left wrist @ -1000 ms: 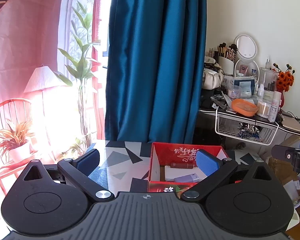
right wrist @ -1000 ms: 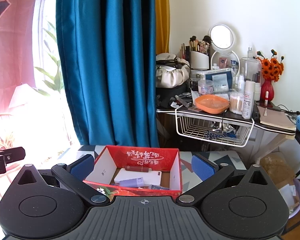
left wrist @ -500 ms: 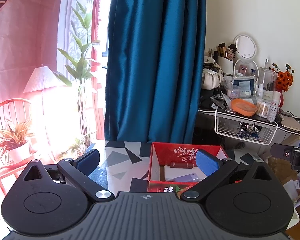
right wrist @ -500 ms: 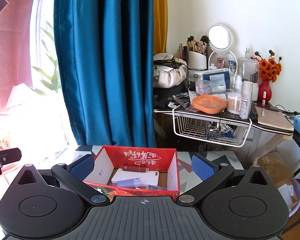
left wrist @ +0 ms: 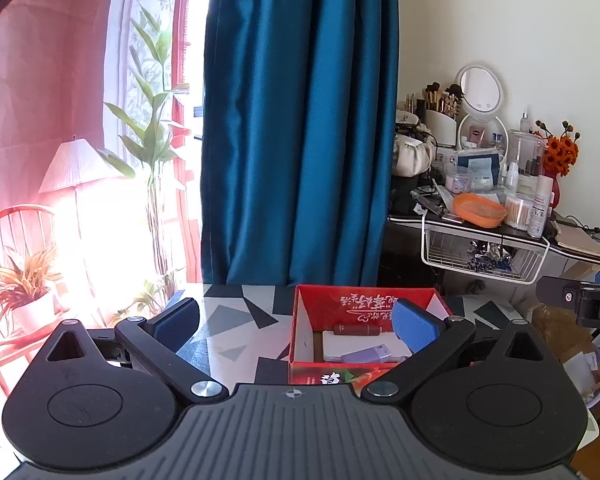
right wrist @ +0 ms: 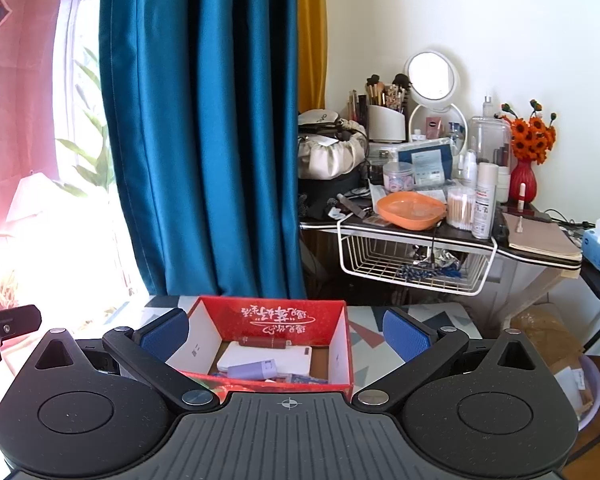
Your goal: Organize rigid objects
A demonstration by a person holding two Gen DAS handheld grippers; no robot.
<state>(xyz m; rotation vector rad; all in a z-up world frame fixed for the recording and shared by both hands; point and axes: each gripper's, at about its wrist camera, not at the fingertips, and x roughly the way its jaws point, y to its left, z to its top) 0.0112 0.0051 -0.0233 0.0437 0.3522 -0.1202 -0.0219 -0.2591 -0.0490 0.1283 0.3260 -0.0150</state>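
Change from the earlier frames to the present one. Right wrist view: the red box [right wrist: 274, 316] sits further left between the wide-spread fingers of the right gripper [right wrist: 285, 334], and the dressing table [right wrist: 440, 236] lies lower and further left, so the view has swung slightly rightward. Left wrist view: the red box [left wrist: 364, 304] and the left gripper [left wrist: 296, 320] show no discernible shift; the other gripper's black body [left wrist: 580, 306] at the right edge sits marginally further left.
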